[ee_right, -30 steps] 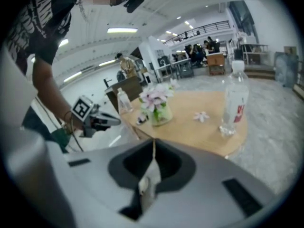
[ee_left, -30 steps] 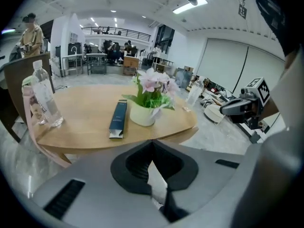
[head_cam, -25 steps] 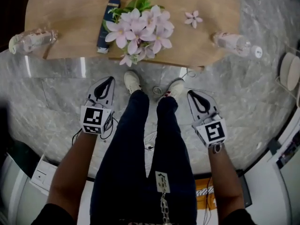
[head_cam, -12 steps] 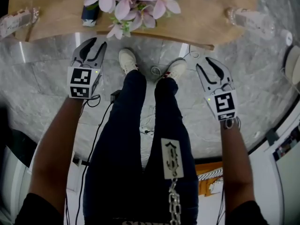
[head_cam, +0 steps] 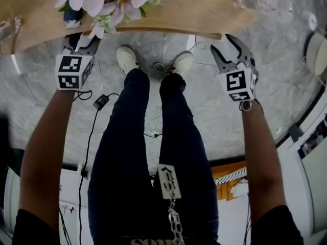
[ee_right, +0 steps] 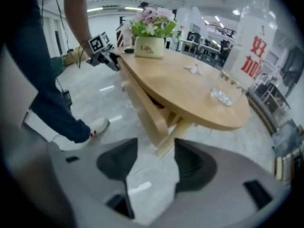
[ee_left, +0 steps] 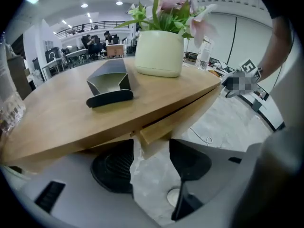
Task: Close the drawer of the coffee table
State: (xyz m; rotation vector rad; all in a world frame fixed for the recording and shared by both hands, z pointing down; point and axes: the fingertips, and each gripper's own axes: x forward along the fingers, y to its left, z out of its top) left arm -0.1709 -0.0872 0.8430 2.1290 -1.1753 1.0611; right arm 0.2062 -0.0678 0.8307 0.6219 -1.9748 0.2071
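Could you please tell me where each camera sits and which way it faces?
Head view: on the person's head, looking steeply down at the coffee table edge; shows legs, arms, left gripper, right gripper.
Left gripper view: on the left gripper, looking past its jaws at the drawer; the other arm shows.
Right gripper view: rides the right gripper, facing the table leg; a shoe shows.
Both gripper views share the flower pot; jaws have just been opening, empty.
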